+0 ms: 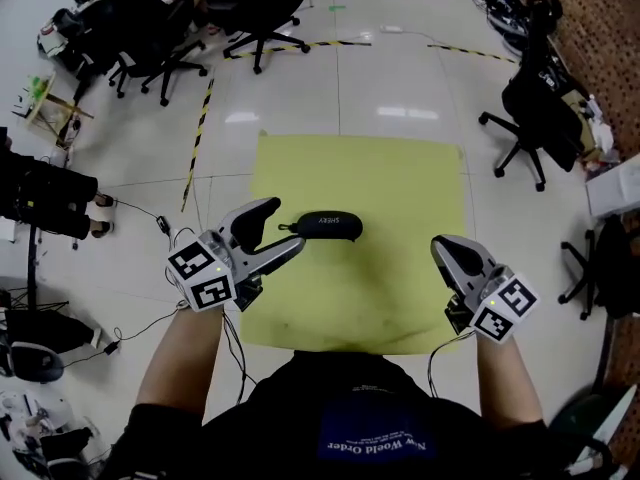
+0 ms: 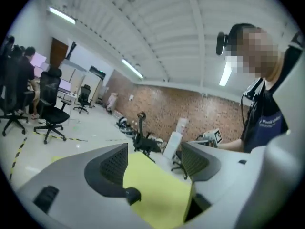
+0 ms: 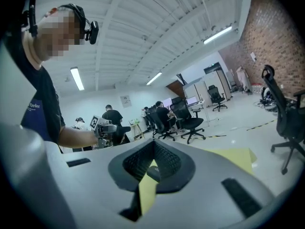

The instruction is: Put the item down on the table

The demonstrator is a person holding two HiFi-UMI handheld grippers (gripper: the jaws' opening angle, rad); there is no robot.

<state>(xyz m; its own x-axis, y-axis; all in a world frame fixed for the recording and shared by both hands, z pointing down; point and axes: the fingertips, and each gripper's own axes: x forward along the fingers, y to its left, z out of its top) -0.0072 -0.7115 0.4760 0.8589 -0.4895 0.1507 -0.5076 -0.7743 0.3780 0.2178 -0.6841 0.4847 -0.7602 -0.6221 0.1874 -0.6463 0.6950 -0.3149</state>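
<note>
A black glasses case [image 1: 326, 225] lies flat on the yellow table [image 1: 400, 188], left of its middle. My left gripper [image 1: 284, 225] is open just left of the case, its fingertips near the case's left end and nothing held between them. In the left gripper view the open left gripper [image 2: 155, 152] shows only yellow tabletop in its gap. My right gripper [image 1: 446, 247] hovers over the table's right front part, well apart from the case, with its jaws together. In the right gripper view the right gripper [image 3: 153, 148] is shut on nothing.
Black office chairs [image 1: 255, 13] stand on the white floor beyond the table, and another chair [image 1: 535, 118] is at the right. Yellow-black tape [image 1: 200, 128] and cables [image 1: 150, 213] run along the floor at the left. The table's front edge [image 1: 340, 350] is at my body.
</note>
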